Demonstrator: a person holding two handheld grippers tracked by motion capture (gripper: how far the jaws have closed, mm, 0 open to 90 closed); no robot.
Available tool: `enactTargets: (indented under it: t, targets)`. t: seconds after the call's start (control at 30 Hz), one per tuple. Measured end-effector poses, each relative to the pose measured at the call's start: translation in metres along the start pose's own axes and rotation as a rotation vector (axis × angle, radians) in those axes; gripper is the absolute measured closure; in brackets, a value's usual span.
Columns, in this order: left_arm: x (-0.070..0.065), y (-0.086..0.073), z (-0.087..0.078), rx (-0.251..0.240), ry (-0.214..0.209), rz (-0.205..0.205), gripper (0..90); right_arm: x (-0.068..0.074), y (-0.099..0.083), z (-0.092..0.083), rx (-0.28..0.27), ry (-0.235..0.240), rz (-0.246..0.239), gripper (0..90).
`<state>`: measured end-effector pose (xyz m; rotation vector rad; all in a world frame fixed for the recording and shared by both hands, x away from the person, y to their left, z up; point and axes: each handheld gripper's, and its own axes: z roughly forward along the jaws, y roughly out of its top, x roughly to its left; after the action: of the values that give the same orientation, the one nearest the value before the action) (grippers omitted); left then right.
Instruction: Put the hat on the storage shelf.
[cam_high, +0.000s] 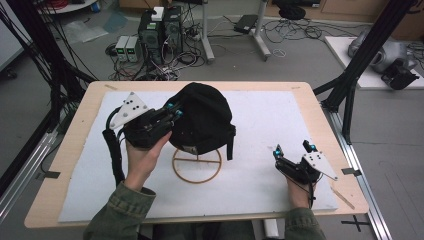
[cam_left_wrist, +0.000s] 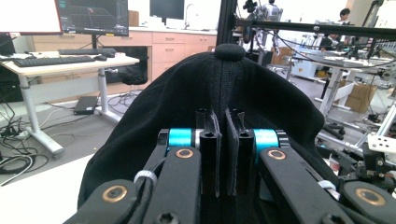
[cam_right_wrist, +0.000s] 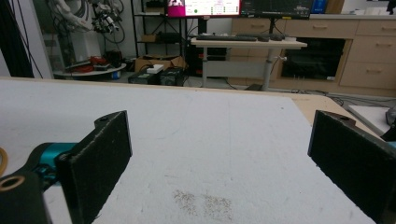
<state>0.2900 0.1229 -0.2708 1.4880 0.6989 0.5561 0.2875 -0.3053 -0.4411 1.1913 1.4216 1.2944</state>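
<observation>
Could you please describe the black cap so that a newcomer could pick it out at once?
On the white mat covering the wooden table, a wire stand with a ring base rises near the middle. The black cap sits on it, pinched by the left hand-held gripper: the one dark, domed fabric thing there.

A cap (cam_high: 205, 117) sits on a wire stand (cam_high: 197, 166) mid-table (cam_high: 70, 145), the left gripper (cam_high: 176, 111) against its left side, the right gripper (cam_high: 292, 148) well apart at right.

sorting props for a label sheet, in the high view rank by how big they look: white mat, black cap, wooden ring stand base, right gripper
1. white mat
2. black cap
3. wooden ring stand base and right gripper: look about alike, so unranked.
</observation>
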Motion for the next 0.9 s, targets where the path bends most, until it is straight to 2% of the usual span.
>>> enactTargets:
  t: [0.4,0.57,0.77,0.83,0.9]
  targets:
    - [-0.001,0.000,-0.001,0.018,0.005,-0.016,83.2,-0.001,0.000,0.000,-0.001,0.000,0.000,5.3]
    - [-0.002,-0.001,-0.001,0.011,0.008,-0.021,81.3,0.000,0.000,0.000,-0.001,0.003,0.001,5.3]
    - [0.002,-0.006,0.000,0.019,0.013,-0.057,70.1,-0.001,0.000,0.000,-0.001,0.000,-0.002,5.3]
    - [0.004,-0.009,-0.001,0.000,0.005,-0.083,60.2,-0.001,0.000,0.000,-0.001,0.000,-0.002,5.3]
    - [0.005,-0.010,-0.001,-0.004,0.016,-0.082,51.5,-0.001,0.000,0.000,-0.001,0.000,-0.004,5.3]
